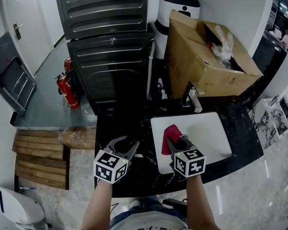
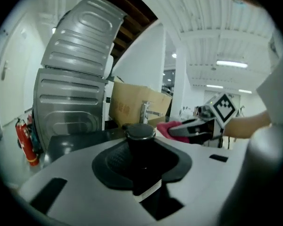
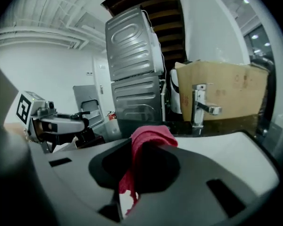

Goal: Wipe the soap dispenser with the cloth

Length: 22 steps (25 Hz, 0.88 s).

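A black soap dispenser point(image 2: 140, 132) with a round cap stands between the jaws of my left gripper point(image 1: 123, 145), which is shut on it above the black counter. A red cloth point(image 1: 171, 134) hangs bunched from my right gripper point(image 1: 176, 141), which is shut on it over the near left corner of the white basin point(image 1: 209, 128). The two grippers are side by side and a short way apart. In the left gripper view the right gripper point(image 2: 198, 128) and cloth point(image 2: 167, 127) show just right of the dispenser cap. The right gripper view has the cloth point(image 3: 148, 140) in front and the left gripper point(image 3: 61, 124) at its left.
A chrome tap point(image 1: 189, 97) stands behind the basin. An open cardboard box point(image 1: 206, 56) sits at the back right. Two stacked grey machines point(image 1: 110, 42) rise behind the counter point(image 1: 240, 147). Red fire extinguishers point(image 1: 67, 87) stand on the floor at the left, beside wooden planks point(image 1: 38, 150).
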Each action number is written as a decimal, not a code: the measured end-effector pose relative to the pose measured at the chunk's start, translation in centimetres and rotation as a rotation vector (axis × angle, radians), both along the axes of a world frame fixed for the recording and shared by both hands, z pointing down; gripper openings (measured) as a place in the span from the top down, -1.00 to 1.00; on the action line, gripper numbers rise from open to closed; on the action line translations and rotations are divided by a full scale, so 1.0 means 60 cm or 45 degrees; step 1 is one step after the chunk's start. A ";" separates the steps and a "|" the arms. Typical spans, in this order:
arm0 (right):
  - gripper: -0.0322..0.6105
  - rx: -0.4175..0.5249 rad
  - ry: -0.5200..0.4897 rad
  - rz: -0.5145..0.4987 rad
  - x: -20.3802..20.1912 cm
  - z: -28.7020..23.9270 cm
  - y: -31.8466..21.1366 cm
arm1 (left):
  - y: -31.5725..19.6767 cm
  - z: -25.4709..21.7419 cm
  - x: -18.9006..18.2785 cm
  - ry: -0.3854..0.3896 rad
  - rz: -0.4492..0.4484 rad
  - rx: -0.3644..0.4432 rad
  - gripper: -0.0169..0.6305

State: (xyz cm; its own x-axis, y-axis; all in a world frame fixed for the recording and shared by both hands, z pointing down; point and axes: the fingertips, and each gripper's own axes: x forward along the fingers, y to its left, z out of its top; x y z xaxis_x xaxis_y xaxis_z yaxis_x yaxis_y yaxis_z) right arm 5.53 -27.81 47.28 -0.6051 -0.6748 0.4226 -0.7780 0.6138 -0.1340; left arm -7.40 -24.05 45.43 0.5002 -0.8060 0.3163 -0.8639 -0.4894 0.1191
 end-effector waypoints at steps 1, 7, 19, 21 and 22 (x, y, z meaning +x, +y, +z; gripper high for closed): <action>0.75 0.007 -0.011 0.037 0.020 -0.005 -0.002 | -0.006 0.003 0.007 -0.079 0.014 0.009 0.60; 0.75 0.033 -0.041 0.187 0.097 -0.021 -0.006 | -0.014 0.009 0.019 -0.163 0.184 0.011 0.61; 0.75 0.031 -0.038 0.107 0.058 -0.021 -0.002 | 0.030 0.003 -0.053 -0.202 0.301 0.020 0.23; 0.75 0.035 -0.035 0.088 0.046 -0.023 -0.001 | 0.042 0.003 -0.068 -0.162 0.252 0.032 0.24; 0.75 0.037 -0.034 0.081 0.041 -0.024 -0.001 | 0.047 0.003 -0.070 -0.144 0.228 0.045 0.27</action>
State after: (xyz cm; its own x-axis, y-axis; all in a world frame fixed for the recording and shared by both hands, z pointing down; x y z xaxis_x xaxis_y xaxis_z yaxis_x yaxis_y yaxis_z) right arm 7.98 -27.84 45.85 -0.5713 -0.7241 0.3863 -0.8121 0.5669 -0.1384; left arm -11.58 -21.20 45.59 0.5992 -0.7192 0.3518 -0.7698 -0.6382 0.0063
